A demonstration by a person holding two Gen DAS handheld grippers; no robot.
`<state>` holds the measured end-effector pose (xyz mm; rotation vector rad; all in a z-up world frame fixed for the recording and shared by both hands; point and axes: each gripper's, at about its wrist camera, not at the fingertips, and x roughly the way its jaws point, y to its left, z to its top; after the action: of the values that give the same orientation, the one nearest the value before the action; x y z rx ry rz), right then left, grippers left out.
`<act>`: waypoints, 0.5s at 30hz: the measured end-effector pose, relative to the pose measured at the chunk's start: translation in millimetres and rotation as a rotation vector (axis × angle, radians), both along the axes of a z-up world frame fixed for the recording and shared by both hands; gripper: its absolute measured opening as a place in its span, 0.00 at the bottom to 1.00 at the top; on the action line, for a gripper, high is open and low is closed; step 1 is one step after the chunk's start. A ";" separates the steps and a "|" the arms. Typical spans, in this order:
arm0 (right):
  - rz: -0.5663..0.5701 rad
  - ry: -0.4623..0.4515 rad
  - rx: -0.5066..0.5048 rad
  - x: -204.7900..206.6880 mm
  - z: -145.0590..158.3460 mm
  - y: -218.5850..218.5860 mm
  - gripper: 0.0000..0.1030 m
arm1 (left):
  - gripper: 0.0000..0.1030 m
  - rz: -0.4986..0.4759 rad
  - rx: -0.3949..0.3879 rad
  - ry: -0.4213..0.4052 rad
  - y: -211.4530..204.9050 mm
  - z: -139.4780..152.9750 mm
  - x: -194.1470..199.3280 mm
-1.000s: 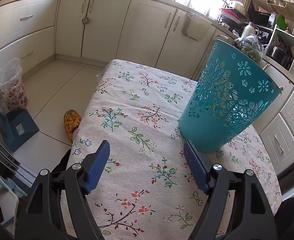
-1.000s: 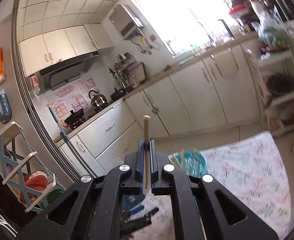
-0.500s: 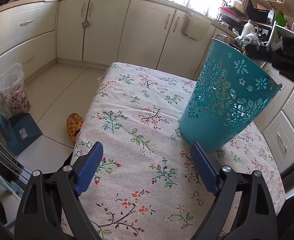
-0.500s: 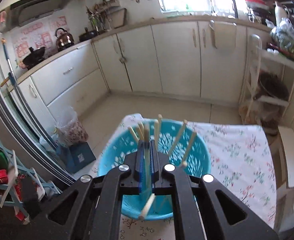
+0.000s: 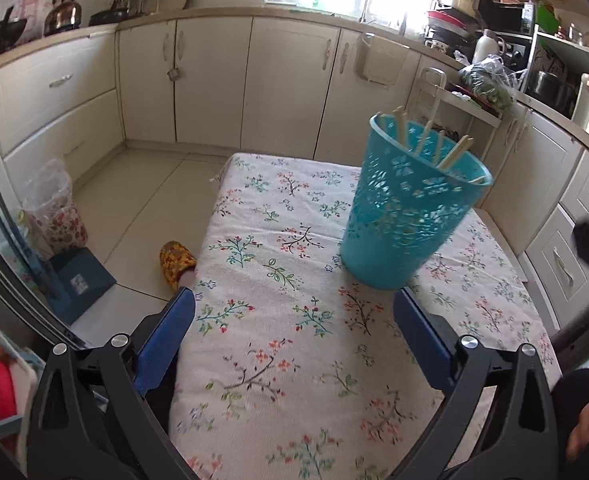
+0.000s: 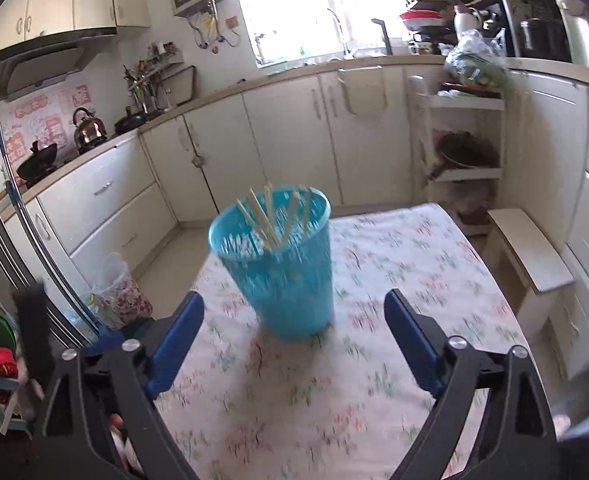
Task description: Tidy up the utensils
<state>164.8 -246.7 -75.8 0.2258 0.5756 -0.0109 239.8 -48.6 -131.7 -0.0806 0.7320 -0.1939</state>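
Left wrist view: the left gripper (image 5: 294, 316) has just been spreading its jaws, nothing between them; the teal basket (image 5: 406, 216) of chopsticks (image 5: 452, 154) stands on the floral tablecloth (image 5: 278, 344) at two o'clock.

Right wrist view: the right gripper (image 6: 294, 320), jaws just sprung apart and empty, faces the basket (image 6: 282, 268) at twelve o'clock, chopsticks (image 6: 264, 218) inside.

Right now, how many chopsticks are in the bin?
6 that I can tell, all standing in the teal bin, tops of the chopsticks leaning on its far rim; more may be hidden.
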 end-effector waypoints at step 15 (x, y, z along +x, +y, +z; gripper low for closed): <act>-0.073 0.017 0.019 -107.1 22.8 13.0 0.93 | 0.93 -0.012 0.100 -0.017 18.4 90.9 -123.2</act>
<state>57.7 -233.7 -53.0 0.2650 0.5847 -0.0785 116.7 -30.3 -40.8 0.0204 0.7241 -0.1692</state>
